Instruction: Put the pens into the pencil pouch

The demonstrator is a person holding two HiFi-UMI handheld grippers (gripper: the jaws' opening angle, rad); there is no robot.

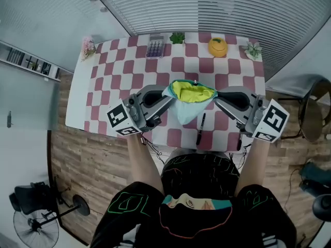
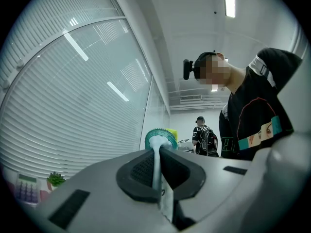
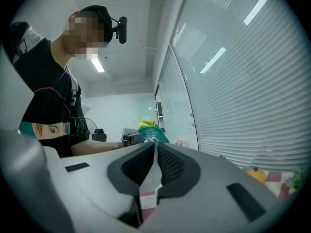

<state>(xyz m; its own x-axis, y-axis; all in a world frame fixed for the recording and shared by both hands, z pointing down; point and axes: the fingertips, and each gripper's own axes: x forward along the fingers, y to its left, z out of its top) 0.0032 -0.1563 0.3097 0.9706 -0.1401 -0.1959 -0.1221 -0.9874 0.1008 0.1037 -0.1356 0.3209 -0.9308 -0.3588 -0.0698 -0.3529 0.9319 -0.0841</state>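
A pale teal pencil pouch [image 1: 189, 103] with a yellow lining hangs above the checked table [image 1: 129, 71], its mouth held wide. My left gripper [image 1: 166, 98] is shut on the pouch's left rim [image 2: 156, 152]. My right gripper [image 1: 217, 98] is shut on the right rim [image 3: 154, 152]. In both gripper views a thin fold of the pouch fabric is pinched between the dark pads. A black pen [image 1: 199, 128] lies on the table below the pouch, near the front edge. A second dark pen [image 1: 239, 140] shows partly beside the right gripper.
At the table's far edge stand a calculator [image 1: 155, 46], a small green plant [image 1: 177, 37], an orange pumpkin-shaped toy [image 1: 217, 46], another plant [image 1: 253, 49] and a pinkish packet [image 1: 88, 47]. A chair [image 1: 313, 112] stands to the right, a fan [image 1: 36, 211] on the floor at lower left.
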